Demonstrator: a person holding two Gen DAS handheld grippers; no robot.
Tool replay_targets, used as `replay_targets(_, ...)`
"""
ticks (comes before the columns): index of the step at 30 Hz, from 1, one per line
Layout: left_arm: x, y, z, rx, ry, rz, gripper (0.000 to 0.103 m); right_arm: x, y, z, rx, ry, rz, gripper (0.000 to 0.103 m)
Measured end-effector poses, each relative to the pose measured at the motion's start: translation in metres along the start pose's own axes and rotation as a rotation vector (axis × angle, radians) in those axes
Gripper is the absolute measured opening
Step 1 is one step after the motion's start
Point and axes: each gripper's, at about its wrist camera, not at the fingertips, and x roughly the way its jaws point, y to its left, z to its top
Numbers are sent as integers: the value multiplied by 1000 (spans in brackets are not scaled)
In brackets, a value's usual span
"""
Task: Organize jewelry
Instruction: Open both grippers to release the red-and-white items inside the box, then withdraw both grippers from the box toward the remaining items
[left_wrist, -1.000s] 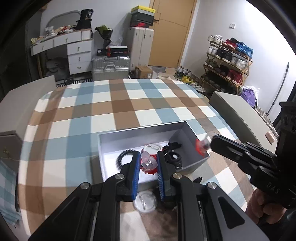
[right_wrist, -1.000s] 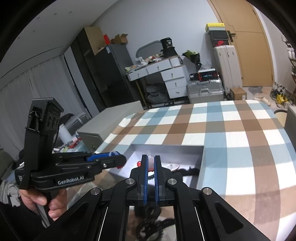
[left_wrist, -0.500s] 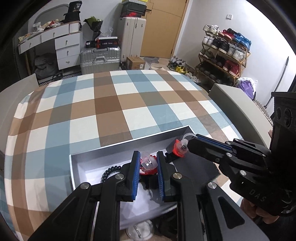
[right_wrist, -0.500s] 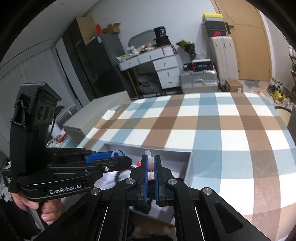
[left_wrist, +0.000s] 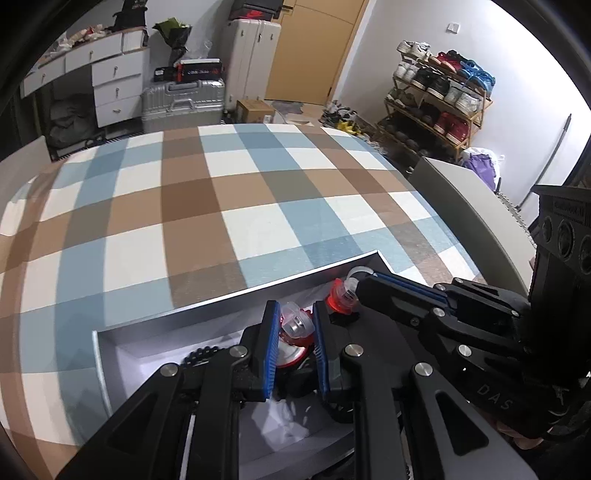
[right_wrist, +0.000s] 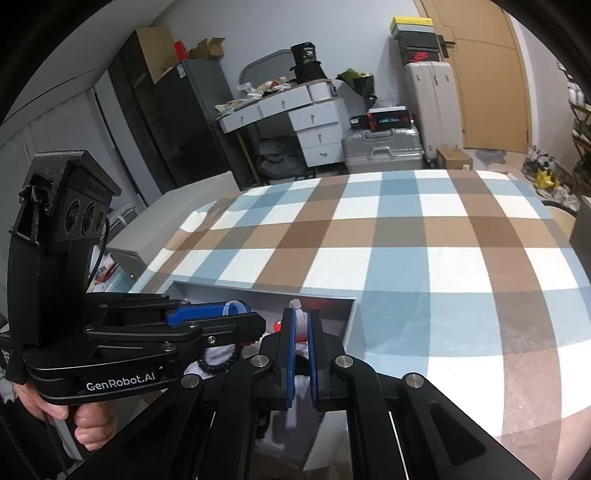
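Note:
A grey open box (left_wrist: 221, 300) lies on the checked tablecloth, with a black bead bracelet (left_wrist: 201, 353) inside it. My left gripper (left_wrist: 294, 325) hangs over the box, shut on a small clear ring case (left_wrist: 295, 326) with a red insert. From the right, my right gripper (left_wrist: 364, 282) reaches in, shut on a small clear and red piece (left_wrist: 341, 297). In the right wrist view my right gripper (right_wrist: 301, 323) pinches that thin clear piece (right_wrist: 300, 314) above the box (right_wrist: 352, 317). My left gripper (right_wrist: 255, 317) is close on the left, and the bracelet (right_wrist: 218, 363) lies below it.
The checked table (left_wrist: 258, 206) stretches beyond the box. A grey chair back (left_wrist: 476, 214) stands at its right edge. Suitcases (left_wrist: 184, 103), a white drawer desk (right_wrist: 314, 122) and a shoe rack (left_wrist: 439, 96) stand further off. A hand (right_wrist: 85, 424) grips the left handle.
Both grippers moved forward and down over the box, which now sits lower and nearer in both views. The two held pieces came closer together. Both grips stayed shut.

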Motion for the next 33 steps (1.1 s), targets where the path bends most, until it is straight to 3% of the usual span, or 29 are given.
replay_targets(5, 2, -10, 0, 46, 13, 4, 19, -5, -2, 1, 11, -18, -11, 8)
replay_targets(7, 0, -10, -1, 44, 5, 16, 33, -10, -2, 0, 14, -31, -3, 11)
replay_targets(8, -2, -9, -1, 37, -4, 21, 47, -13, -2, -1, 15, -39, -6, 13)
replay_targets(9, -5, -8, -2, 30, -16, 16, 53, -16, -2, -2, 15, -45, -3, 16)
replay_targets(13, -20, -3, -4, 1, -63, 14, 53, -27, -1, -6, 22, -67, -8, 34)
replay_targets(22, -40, -4, -12, -11, -101, 52, 55, -56, 9, -11, 33, -112, -13, 50)
replay_targets(25, -49, -4, -16, -16, -124, 69, 64, -67, 17, -12, 18, -131, -11, 58)
replay_targets(31, -66, -7, -25, -27, -165, 100, 68, -85, 31, -17, -7, -159, -9, 68)
replay_targets(33, -71, -9, -29, -30, -173, 112, 76, -91, 35, -20, -7, -165, -8, 71)
